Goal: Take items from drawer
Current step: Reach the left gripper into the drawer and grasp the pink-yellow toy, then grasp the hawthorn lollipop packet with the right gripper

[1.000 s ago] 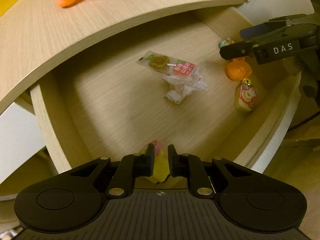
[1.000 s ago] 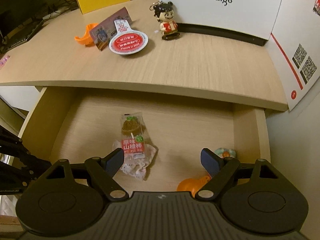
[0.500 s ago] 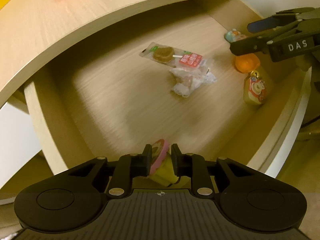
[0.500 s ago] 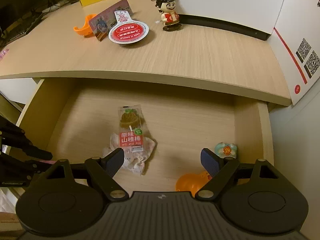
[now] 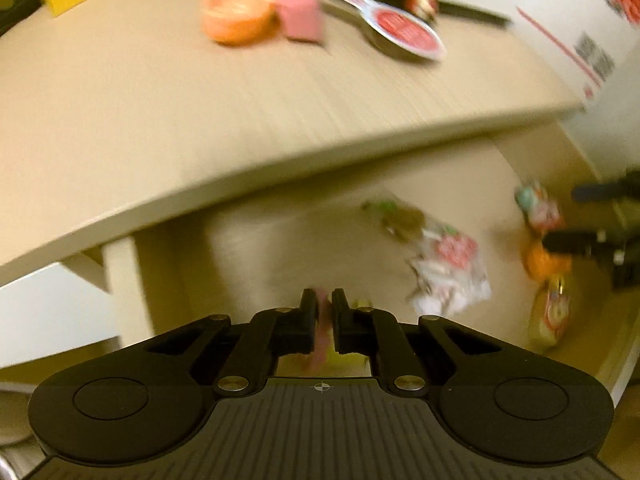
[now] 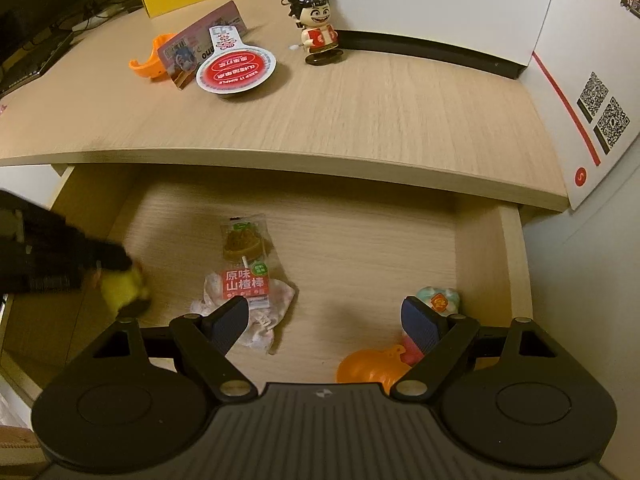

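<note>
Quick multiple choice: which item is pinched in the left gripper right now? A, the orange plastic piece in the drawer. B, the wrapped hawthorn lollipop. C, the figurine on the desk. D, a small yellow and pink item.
D: the left gripper has just closed its jaws on the small yellow and pink item, while the lollipop lies loose on the drawer floor.

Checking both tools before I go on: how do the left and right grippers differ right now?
The left gripper has just closed on a small yellow-and-pink item at the drawer's left side; the right gripper stands open, holding nothing. The left looks motion-blurred; the right looks sharp. Both point down into the drawer.
</note>
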Demonstrator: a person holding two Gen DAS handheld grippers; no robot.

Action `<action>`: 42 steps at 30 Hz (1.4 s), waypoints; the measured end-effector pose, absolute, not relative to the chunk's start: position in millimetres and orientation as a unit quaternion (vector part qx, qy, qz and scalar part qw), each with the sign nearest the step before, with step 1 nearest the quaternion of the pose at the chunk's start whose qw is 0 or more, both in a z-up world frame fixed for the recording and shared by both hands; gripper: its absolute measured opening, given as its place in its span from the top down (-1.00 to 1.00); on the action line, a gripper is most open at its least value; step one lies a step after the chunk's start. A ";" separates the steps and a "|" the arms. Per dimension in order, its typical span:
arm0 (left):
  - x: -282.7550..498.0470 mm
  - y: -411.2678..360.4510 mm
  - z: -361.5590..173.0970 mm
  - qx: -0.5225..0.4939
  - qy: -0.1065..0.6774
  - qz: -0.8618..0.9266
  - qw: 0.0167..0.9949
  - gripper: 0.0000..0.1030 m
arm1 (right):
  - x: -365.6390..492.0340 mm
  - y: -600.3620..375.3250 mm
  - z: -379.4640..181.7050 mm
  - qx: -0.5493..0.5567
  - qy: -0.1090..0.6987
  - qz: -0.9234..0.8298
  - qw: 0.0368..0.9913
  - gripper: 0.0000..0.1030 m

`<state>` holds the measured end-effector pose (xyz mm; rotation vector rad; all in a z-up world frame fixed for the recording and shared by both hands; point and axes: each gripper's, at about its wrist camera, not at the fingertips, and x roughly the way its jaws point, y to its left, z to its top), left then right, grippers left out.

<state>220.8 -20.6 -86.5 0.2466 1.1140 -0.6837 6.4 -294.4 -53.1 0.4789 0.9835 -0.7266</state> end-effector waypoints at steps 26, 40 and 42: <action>204.9 -33.6 -105.1 0.117 0.534 -0.335 0.767 0.36 | 52.0 -284.0 -71.5 0.185 0.500 -0.268 0.802 -0.63; 199.7 -30.4 -107.4 0.078 0.538 -0.322 0.775 0.45 | 97.1 -303.5 -94.3 0.176 0.503 -0.251 0.808 -0.51; 200.8 -30.3 -107.1 0.074 0.541 -0.320 0.775 0.45 | 108.9 -307.0 -103.5 0.182 0.508 -0.253 0.803 -0.51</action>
